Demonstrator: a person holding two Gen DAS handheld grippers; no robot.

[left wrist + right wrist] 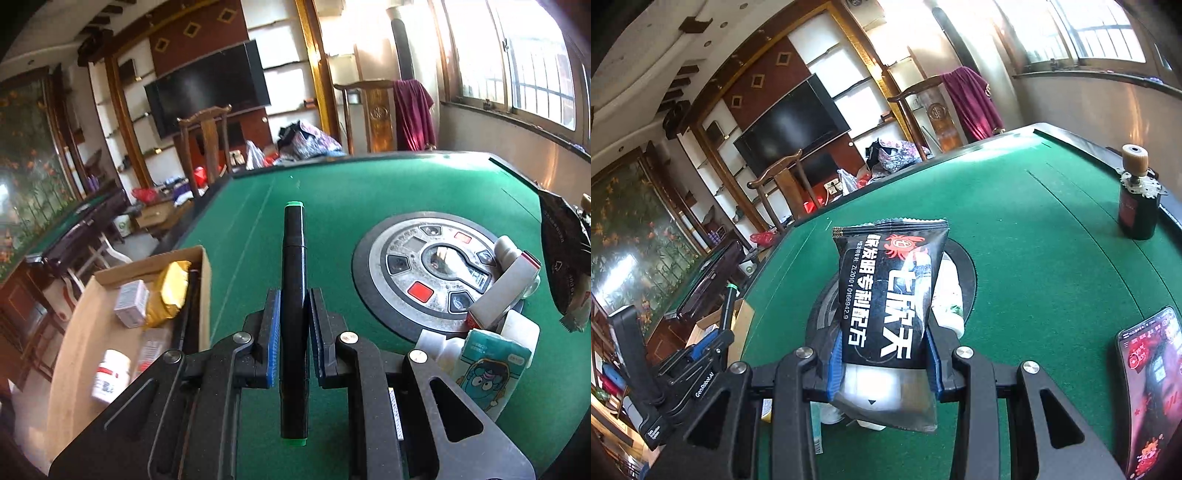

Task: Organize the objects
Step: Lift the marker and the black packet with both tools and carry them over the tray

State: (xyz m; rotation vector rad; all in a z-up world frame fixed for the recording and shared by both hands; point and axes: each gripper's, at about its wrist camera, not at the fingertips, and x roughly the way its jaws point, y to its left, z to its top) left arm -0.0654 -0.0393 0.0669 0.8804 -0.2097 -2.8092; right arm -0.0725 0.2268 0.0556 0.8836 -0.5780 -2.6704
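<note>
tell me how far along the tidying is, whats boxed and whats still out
Partly done. The cardboard box already holds a gold packet, a small carton and a white pill bottle. In hand: the left gripper clamps a black marker; the right gripper clamps a black snack packet. Left on the green table: a tissue pack, white bottles and a phone.

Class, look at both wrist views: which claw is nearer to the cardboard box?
Left. The left claw, shut on the black marker, sits right beside the cardboard box. The right claw, gripping the black packet, is farther away, over the round table panel.
</note>
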